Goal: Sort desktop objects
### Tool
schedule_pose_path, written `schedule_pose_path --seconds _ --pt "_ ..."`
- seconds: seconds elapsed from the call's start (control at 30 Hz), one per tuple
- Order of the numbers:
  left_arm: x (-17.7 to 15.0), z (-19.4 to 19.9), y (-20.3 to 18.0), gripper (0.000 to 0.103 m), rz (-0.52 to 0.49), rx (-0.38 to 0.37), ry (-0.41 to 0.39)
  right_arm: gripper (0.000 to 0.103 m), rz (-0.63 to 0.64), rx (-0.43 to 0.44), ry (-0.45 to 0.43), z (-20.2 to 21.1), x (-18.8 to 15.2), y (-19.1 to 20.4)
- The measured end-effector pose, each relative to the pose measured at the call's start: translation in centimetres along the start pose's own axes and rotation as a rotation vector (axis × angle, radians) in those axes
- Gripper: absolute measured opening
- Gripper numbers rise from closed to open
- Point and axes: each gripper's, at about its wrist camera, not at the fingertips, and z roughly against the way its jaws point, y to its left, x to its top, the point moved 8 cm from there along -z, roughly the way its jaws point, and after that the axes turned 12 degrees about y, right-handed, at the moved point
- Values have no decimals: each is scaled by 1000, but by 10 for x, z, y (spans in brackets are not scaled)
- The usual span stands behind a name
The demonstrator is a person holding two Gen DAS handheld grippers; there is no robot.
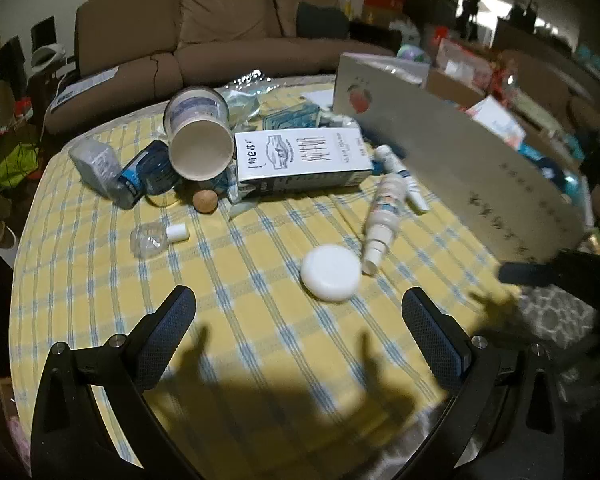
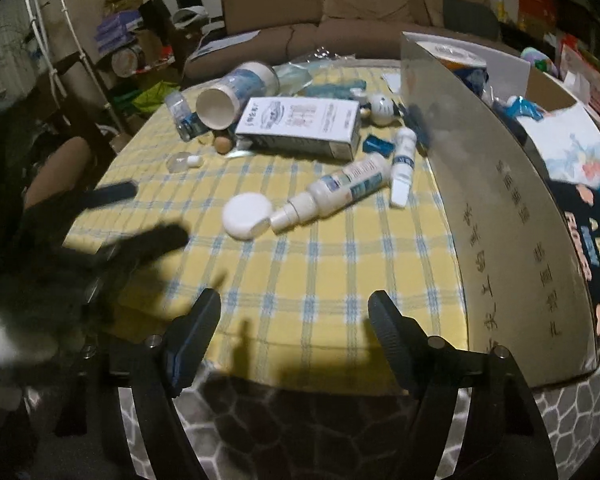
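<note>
Left wrist view: round white puck-shaped container (image 1: 331, 273) nearest, flat on yellow-checked tabletop (image 1: 260, 340), just ahead of left gripper (image 1: 299, 322); white spray bottle (image 1: 383, 220) lying beside it, nozzle end almost touching. Likely light, rigid, smooth plastic, so could slip; best taken across its diameter, low on the rim. Bottle: grip mid-body, would roll. Behind: milk carton (image 1: 304, 160) on its side, tipped paper cup (image 1: 199, 140), egg (image 1: 204, 201), fragile. Left jaws fully open, empty. Right gripper (image 2: 294, 320) jaws also apart, nothing between. Open cardboard box (image 2: 500, 184) at right edge, probably the bin.
</note>
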Motion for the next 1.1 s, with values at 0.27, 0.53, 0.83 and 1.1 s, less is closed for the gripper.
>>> schedule_pose_path --seconds 0.27,0.53,0.83,1.1 --pt "9 -45 -10 77 -70 53 96 79 41 47 -25 12 -8 10" --pt "8 -62 -27 43 -125 -20 118 79 22 88 -11 4 -10 8" --pt "-7 -40 23 43 400 -590 99 79 28 108 -22 5 -8 13" --pt "-65 -22 37 42 666 -865 126 76 154 98 -35 -7 -2 55"
